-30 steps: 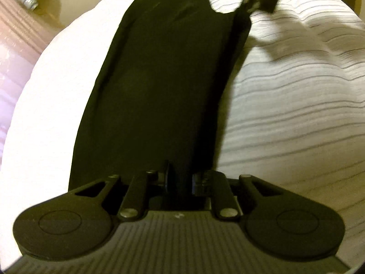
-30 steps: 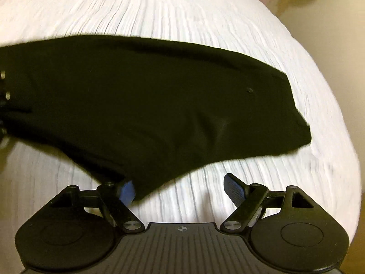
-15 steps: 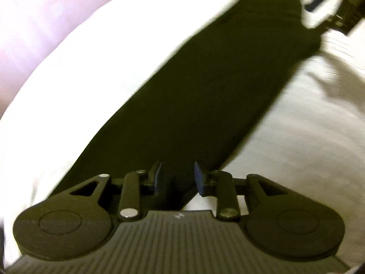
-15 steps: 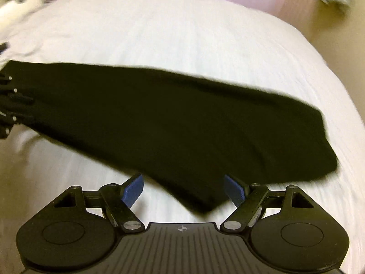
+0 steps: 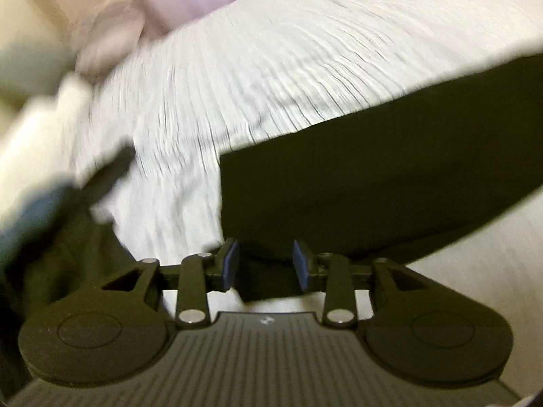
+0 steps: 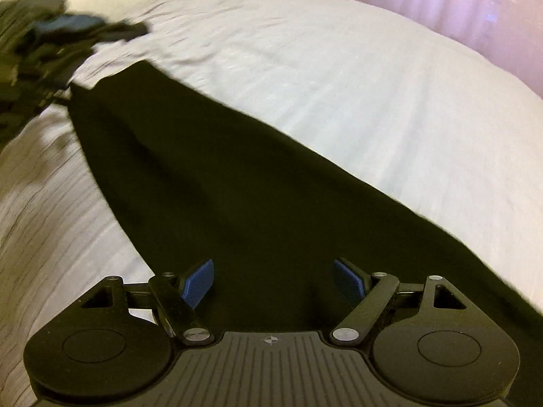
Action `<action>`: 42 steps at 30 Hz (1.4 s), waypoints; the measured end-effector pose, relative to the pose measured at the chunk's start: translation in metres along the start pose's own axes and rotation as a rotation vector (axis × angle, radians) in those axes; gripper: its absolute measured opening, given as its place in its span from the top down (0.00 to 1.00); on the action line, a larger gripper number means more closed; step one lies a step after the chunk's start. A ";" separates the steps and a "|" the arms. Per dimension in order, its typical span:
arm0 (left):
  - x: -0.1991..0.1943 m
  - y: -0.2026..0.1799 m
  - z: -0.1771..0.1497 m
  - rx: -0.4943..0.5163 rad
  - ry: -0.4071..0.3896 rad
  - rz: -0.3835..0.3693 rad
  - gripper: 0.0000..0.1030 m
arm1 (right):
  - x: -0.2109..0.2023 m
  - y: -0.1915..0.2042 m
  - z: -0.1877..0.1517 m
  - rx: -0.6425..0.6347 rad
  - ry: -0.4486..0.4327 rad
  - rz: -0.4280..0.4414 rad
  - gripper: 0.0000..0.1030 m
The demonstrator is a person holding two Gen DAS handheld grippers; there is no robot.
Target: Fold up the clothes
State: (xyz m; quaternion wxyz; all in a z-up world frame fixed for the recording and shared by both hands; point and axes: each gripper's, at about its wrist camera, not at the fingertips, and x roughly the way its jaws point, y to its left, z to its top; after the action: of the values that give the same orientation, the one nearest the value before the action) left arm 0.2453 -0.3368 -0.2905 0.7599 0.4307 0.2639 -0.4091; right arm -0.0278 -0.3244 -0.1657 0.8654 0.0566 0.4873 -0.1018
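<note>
While the black garment lies flat on the bed, stretching toward 3 o'clock in the left view, the left gripper has just been opening, its edge loose between the pads. In the right view, the right gripper gapes over cloth running to 11 o'clock; a hasty grab could bunch the fold.

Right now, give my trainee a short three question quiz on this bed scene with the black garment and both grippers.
1. True or false: the long black fabric garment lies on the white ribbed bedcover.
2. The right gripper is: A open, B shut on cloth.
3. What colour are the left gripper pads?

Key: 1 true; 2 A; 3 blue.
</note>
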 end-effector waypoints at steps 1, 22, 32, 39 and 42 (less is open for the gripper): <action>0.002 -0.005 -0.002 0.084 -0.023 0.001 0.68 | 0.010 -0.001 0.004 -0.027 0.002 0.010 0.22; -0.019 0.013 -0.052 0.089 0.065 -0.116 0.67 | 0.060 -0.045 0.048 0.202 0.016 -0.056 0.22; -0.004 0.013 -0.053 -0.012 0.109 -0.142 0.64 | 0.035 0.088 0.044 0.013 -0.044 0.118 0.22; -0.049 0.029 -0.077 -0.103 0.108 -0.022 0.57 | 0.048 0.173 0.067 -0.344 -0.151 0.132 0.23; -0.066 0.035 -0.090 -0.176 0.098 0.022 0.56 | 0.078 0.211 0.082 -0.470 -0.185 0.130 0.23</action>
State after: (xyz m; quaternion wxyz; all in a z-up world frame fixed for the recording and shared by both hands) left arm 0.2357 -0.2225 -0.2697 0.7854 0.3848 0.3308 -0.3545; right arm 0.1286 -0.1452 -0.1899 0.9004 -0.1244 0.4119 0.0654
